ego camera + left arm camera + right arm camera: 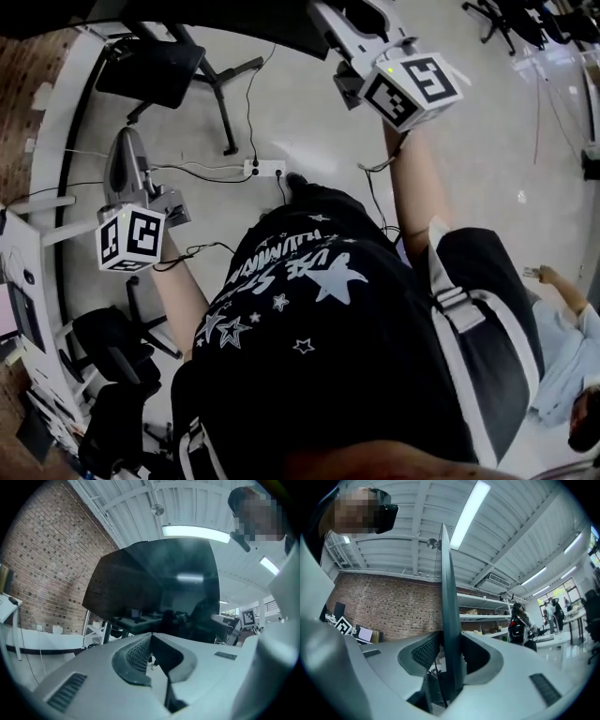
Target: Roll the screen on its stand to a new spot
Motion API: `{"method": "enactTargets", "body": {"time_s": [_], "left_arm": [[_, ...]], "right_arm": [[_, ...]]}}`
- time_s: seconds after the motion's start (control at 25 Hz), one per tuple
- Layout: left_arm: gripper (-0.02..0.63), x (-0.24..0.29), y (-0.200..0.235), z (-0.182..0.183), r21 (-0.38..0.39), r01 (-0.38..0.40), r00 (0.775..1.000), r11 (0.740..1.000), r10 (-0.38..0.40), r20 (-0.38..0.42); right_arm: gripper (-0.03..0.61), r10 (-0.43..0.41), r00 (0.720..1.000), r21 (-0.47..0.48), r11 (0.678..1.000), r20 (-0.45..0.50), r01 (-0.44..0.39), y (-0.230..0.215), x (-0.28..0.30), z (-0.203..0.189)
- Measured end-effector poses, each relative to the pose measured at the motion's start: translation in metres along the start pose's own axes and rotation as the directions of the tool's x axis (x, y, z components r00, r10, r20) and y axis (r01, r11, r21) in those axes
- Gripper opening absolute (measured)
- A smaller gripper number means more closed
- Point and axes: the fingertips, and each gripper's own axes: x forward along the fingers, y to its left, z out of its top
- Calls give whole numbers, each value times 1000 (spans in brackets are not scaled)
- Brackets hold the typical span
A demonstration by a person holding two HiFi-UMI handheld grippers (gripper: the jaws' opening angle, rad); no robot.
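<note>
The screen (154, 583) is a large dark panel that fills the middle of the left gripper view. From the head view it shows only as a dark band (187, 17) along the top, with its black stand legs (225, 89) on the floor below. In the right gripper view I see the screen's edge (449, 620) end-on, running straight up between the jaws. My right gripper (450, 644) is shut on that edge, and its marker cube (412, 89) is raised at the upper right. My left gripper (151, 637) is short of the panel, shut with nothing in it.
A white power strip (264, 169) with cables lies on the floor under the stand. Black office chairs (112, 352) crowd the lower left beside a white desk (23, 272). Another person (562, 328) sits at the right. A brick wall (42, 573) and shelves (483, 611) lie behind.
</note>
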Motion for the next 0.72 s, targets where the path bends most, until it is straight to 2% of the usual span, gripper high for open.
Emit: {"method": "enactTargets", "body": {"time_s": [0.28, 0.72], "left_arm": [[11, 12, -24, -7, -5, 75, 997, 997, -75, -21], [11, 27, -28, -13, -33, 135, 990, 990, -136, -34]], "right_arm": [[155, -51, 998, -16, 999, -37, 50, -9, -14, 3], [158, -91, 995, -55, 995, -48, 89, -8, -28, 4]]}}
